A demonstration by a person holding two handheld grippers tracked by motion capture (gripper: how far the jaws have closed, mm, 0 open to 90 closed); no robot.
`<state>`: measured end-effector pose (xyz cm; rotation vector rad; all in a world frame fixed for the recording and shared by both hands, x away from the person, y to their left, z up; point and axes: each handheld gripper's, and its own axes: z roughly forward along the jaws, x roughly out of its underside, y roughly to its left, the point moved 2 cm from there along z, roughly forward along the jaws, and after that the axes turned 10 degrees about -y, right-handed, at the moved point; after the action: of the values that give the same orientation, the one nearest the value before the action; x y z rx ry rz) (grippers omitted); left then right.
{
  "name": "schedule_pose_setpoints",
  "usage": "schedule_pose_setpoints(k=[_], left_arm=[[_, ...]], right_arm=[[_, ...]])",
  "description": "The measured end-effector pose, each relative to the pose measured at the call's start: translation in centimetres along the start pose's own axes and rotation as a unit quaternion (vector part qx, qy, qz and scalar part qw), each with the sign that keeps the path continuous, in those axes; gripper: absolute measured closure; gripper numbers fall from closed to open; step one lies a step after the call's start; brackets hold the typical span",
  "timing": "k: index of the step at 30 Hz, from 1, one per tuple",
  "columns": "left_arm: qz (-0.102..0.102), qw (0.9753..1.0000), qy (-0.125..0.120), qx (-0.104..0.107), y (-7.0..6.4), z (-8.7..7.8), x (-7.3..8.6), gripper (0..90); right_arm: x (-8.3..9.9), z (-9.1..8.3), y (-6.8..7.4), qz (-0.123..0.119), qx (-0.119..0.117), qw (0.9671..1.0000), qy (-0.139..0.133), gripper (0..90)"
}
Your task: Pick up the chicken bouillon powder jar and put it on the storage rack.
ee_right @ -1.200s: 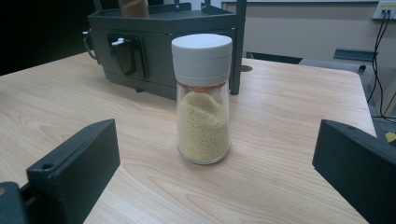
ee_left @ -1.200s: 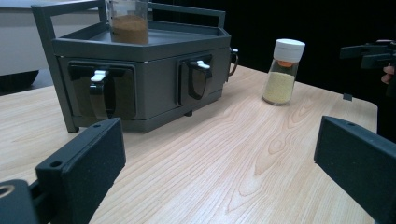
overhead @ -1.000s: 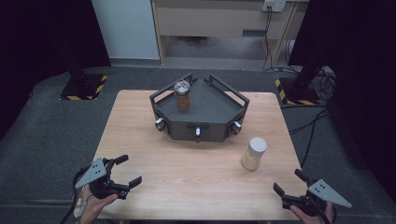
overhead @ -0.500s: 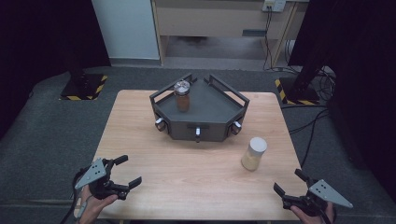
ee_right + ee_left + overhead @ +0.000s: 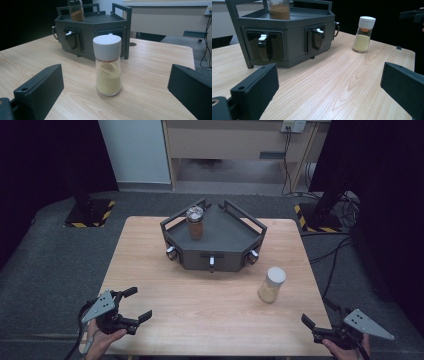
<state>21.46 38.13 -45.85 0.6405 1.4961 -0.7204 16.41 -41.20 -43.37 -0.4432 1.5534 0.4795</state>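
A wooden table [image 5: 165, 270] carries a dark grey angular rack [image 5: 220, 245] toward its far middle. A jar of brown powder [image 5: 195, 222] with a metal lid stands upright on the rack's top tray, toward its left rear corner. Hooks or handles are fitted to the rack's front faces, seen clearly in the left gripper view.

A white-capped spice jar [image 5: 272, 284] of pale yellow granules stands upright on the bare tabletop, to the right of the rack's front corner and apart from it. In the right gripper view this jar [image 5: 107, 65] stands directly ahead, centred between the two jaws but beyond their tips, untouched.

The right gripper [image 5: 320, 329] is held at the table's near right corner, jaws spread wide, grasping nothing. The spice jar is the thing nearest to it.

The left gripper [image 5: 135, 304] is held at the near left corner, over the table edge, jaws likewise spread wide and empty. Its view looks across the tabletop to the rack [image 5: 287, 37] and the spice jar [image 5: 364, 33] farther right.

Both grippers are well apart from the rack.
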Motion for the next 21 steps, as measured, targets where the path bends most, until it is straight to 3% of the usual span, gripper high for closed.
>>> schedule_pose_setpoints(k=[9,14,21], left_arm=[[-0.004,1.0,-0.001,-0.005,-0.1,0.0,0.0,0.9],[-0.005,1.0,0.001,-0.004,-0.1,0.0,0.0,0.9],[-0.006,1.0,0.005,-0.002,0.0,0.1,0.0,0.9]], right_arm=[[-2.7,0.7,-0.6,-0.011,-0.003,0.9998,0.014,1.3],[-4.2,1.7,-1.4,-0.015,-0.019,0.9994,0.024,1.1],[-5.2,2.9,-1.8,-0.02,-0.026,0.9992,0.021,1.0]])
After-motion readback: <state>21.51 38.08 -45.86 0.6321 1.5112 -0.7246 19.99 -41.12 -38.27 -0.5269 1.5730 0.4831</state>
